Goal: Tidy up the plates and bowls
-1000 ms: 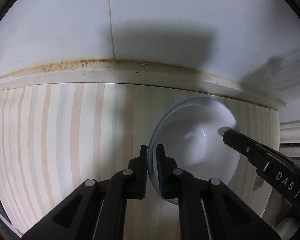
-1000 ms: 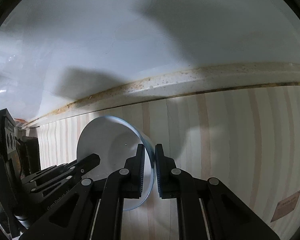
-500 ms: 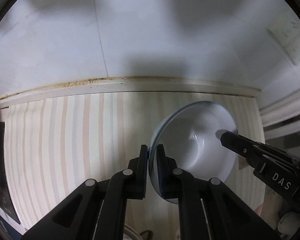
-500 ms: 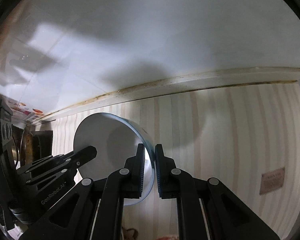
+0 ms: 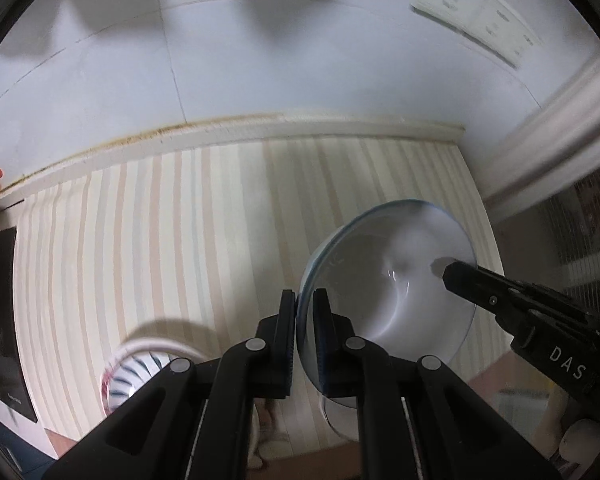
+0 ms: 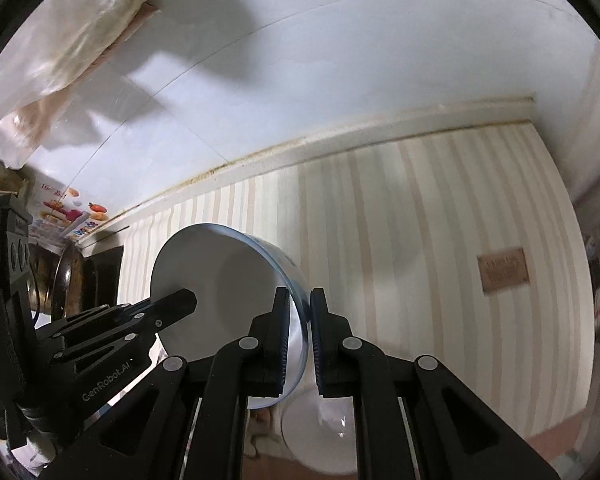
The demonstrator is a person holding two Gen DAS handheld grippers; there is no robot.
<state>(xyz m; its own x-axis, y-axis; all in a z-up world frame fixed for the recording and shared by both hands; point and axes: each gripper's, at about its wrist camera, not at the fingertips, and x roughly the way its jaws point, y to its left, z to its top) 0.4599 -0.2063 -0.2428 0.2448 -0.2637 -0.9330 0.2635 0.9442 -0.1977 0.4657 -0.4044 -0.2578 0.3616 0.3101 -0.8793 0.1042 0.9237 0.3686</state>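
Above the striped counter [image 5: 160,240], a white bowl [image 5: 392,280] hangs tilted between the left gripper [image 5: 303,312] and right gripper [image 6: 299,312], each clenched on an opposite rim, likely sharing its weight; another bowl [image 5: 140,376] sits below.

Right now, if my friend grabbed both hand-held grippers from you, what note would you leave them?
Left hand-held gripper: shut on the rim of the white bowl.
Right hand-held gripper: shut on the opposite rim of the same bowl.
The bowl is held up in the air between them, above the striped counter, tilted.
A striped bowl sits on the counter near its front edge, below the left gripper. Something white and round lies below the right gripper; I cannot tell if it is a plate or bowl.
Done: bowl picked up with both grippers.
Left: carry it and set it down with the other dishes, probably stacked.
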